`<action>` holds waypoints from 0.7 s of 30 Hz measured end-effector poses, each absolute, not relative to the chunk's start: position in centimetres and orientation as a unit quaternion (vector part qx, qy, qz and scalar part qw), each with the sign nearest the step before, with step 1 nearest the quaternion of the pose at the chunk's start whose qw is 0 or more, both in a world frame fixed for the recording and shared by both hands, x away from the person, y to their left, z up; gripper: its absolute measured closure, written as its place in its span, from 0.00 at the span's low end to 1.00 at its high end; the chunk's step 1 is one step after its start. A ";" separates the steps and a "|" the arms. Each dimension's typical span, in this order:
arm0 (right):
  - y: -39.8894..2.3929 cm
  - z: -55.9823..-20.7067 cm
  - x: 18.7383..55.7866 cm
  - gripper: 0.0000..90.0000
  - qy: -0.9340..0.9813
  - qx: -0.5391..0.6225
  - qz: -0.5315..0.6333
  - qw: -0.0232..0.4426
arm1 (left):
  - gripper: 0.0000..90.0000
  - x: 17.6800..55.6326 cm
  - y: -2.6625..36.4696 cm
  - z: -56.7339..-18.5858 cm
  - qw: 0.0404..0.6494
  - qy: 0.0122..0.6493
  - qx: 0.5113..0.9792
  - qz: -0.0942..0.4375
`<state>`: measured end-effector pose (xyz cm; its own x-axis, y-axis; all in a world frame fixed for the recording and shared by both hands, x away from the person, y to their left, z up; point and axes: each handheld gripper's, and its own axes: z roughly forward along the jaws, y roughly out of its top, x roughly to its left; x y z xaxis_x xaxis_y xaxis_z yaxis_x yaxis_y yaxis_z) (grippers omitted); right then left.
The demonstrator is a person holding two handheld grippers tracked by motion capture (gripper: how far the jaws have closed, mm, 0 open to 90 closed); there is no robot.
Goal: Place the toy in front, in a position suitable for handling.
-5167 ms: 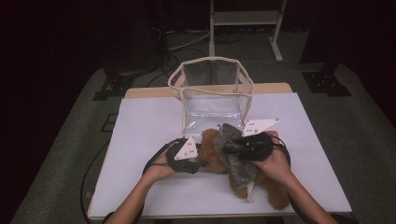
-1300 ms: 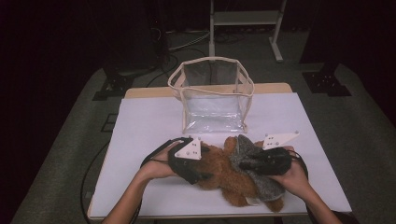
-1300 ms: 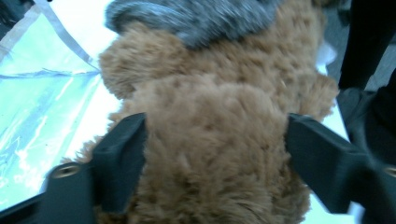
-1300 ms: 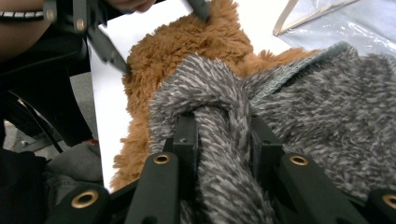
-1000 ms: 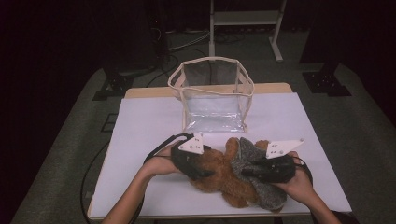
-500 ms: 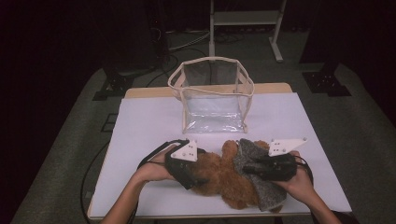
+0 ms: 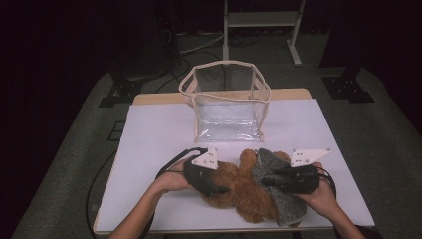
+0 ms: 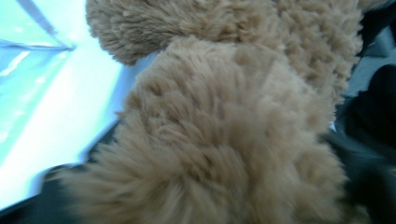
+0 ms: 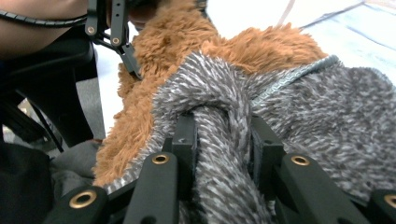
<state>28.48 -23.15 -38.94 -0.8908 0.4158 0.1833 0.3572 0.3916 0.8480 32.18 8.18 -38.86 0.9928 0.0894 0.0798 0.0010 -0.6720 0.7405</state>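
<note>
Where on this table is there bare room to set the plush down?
Free: the white sheet left of the clear bag, and the strip right of it. Crowded: the near middle, where plush, grey cloth and both grippers sit.

I see a brown plush toy [image 7: 239,191] with shaggy caramel fur, partly dressed in a grey-and-white flecked knit garment [image 7: 278,186] edged with a grey braid. Both grippers are black, the left gripper [image 7: 219,190] and the right gripper [image 7: 266,180], each topped by a pale plate. The table cover [image 7: 154,134] is white; the bag [image 7: 226,102] is clear with cream trim.
</note>
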 end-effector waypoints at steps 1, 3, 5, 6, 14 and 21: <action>-23.1 -38.9 28.5 0.75 0.834 0.232 0.500 0.029 | 0.36 32.2 8.2 -38.9 0.404 0.025 0.913 0.055; -23.4 -38.5 29.5 0.75 0.829 0.244 0.502 0.030 | 0.40 32.1 7.9 -38.0 0.386 0.017 0.916 0.111; -23.2 -38.0 30.1 0.75 0.832 0.244 0.497 0.038 | 0.41 32.5 7.8 -37.6 0.374 0.014 0.917 0.139; -23.0 -37.7 30.7 0.75 0.832 0.244 0.496 0.040 | 0.42 32.5 7.8 -37.6 0.374 0.014 0.917 0.139; -21.6 -36.0 34.1 0.75 0.838 0.237 0.488 0.054 | 0.41 33.9 9.2 -36.4 0.366 0.035 0.903 0.221; -19.8 -37.6 35.9 0.74 0.848 0.223 0.480 0.015 | 0.31 32.2 11.8 -37.8 0.394 0.039 0.903 0.168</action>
